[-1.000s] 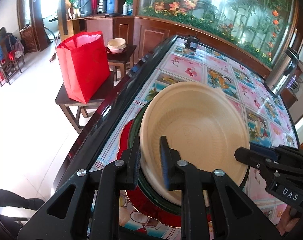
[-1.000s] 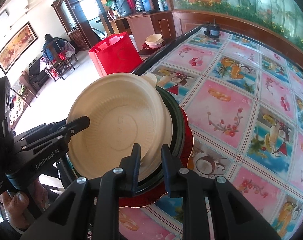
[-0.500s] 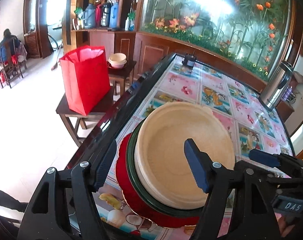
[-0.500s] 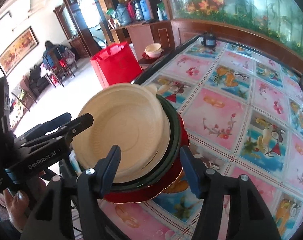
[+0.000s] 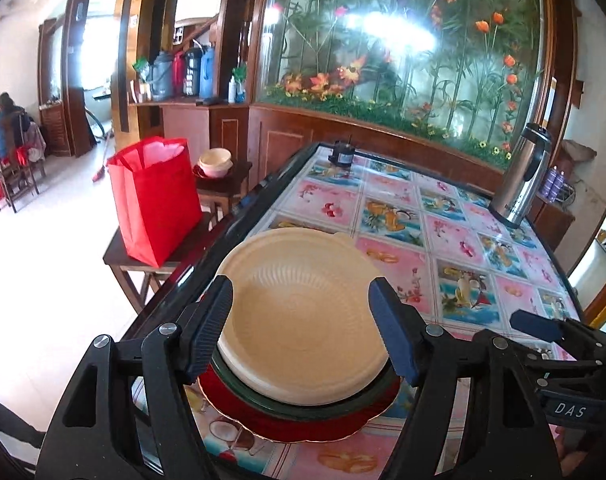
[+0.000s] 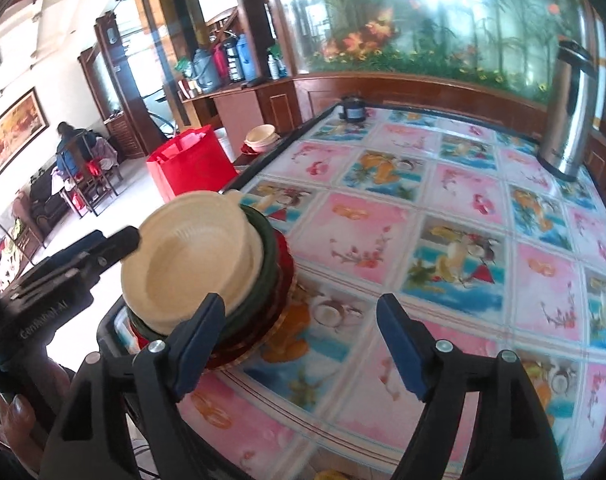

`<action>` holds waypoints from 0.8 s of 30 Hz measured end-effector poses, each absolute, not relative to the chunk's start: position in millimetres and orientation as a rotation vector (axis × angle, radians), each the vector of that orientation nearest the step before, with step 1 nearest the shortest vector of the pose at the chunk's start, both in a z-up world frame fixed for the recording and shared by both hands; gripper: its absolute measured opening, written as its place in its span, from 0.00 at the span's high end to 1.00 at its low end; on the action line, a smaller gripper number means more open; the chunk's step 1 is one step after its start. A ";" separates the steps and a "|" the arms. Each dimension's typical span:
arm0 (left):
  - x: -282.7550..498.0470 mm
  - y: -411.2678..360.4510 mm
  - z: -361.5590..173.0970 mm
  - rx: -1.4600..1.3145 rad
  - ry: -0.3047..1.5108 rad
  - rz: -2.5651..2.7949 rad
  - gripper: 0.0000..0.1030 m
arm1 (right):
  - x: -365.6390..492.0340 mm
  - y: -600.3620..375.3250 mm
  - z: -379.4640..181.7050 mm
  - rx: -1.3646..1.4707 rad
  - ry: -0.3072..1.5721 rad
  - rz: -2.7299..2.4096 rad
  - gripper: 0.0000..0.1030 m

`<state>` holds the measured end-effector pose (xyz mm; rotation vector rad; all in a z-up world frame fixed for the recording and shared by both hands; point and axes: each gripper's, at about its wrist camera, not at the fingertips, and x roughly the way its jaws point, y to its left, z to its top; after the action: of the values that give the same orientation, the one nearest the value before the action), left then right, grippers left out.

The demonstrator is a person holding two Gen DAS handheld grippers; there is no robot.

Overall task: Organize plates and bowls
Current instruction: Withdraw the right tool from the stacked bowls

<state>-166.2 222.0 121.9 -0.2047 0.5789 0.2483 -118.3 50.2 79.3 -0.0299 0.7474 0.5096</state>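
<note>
Presently the cream bowl sits atop a green plate and red plate at the table's near-left corner; left gripper and right gripper both released, touching nothing.

premises present as a lived-in home, dining and sitting area combined. a dining table with a fruit-and-flower print top fills the foreground; a steel thermos jug stands on it at 2 o'clock. a large planted aquarium in dark wood panelling runs behind at 12 o'clock. vacuum flasks line a sideboard at 11 o'clock. a red bag sits on a low stool at 9 o'clock. a seated person, sofa and framed painting occupy the far room.
</note>
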 end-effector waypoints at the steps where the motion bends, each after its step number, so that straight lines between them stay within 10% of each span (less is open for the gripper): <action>1: -166.6 218.7 121.4 -0.192 0.582 0.259 0.28 | -117.7 47.3 77.4 -0.026 0.751 0.505 0.24; 24: -171.3 196.3 104.1 -0.084 0.631 0.225 0.21 | -121.8 38.9 66.9 -0.004 0.770 0.515 0.24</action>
<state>-171.3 196.3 104.1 -0.0844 0.6306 0.2248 -121.8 38.9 66.9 -0.0041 0.7704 0.5145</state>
